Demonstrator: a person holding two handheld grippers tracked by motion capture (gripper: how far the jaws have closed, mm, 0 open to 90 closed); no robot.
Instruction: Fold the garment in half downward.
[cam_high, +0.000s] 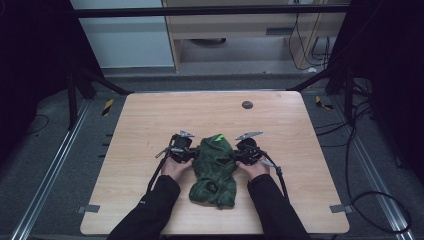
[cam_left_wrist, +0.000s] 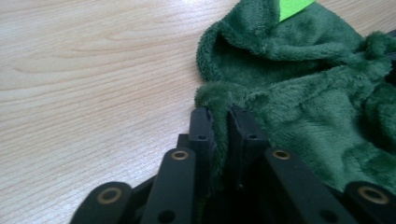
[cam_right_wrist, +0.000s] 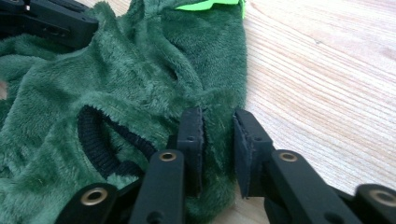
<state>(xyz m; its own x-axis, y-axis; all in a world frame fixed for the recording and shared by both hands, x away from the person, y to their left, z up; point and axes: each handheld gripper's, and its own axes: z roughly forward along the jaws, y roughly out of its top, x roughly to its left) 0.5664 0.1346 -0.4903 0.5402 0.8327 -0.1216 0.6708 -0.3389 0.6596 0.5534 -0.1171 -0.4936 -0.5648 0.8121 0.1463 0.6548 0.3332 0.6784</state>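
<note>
I see a fuzzy green garment (cam_high: 215, 170) lying crumpled on the wooden desk (cam_high: 140, 120), about midway between its side edges and closer to the near edge than the far one. My left tool (cam_left_wrist: 219, 122) is pinched tight on the cloth's left edge. My right tool (cam_right_wrist: 218, 128) has cloth between its jaws, which stand a little apart, biting the right edge. A bright green tag (cam_high: 218, 137) sits at the garment's far end. A black knit cuff (cam_right_wrist: 95, 140) shows near my right tool.

1 green fleece garment (cam_high: 215, 167), 2 grippers: left (cam_high: 189, 154), right (cam_high: 239, 157), 1 wood table (cam_high: 150, 125).
</note>
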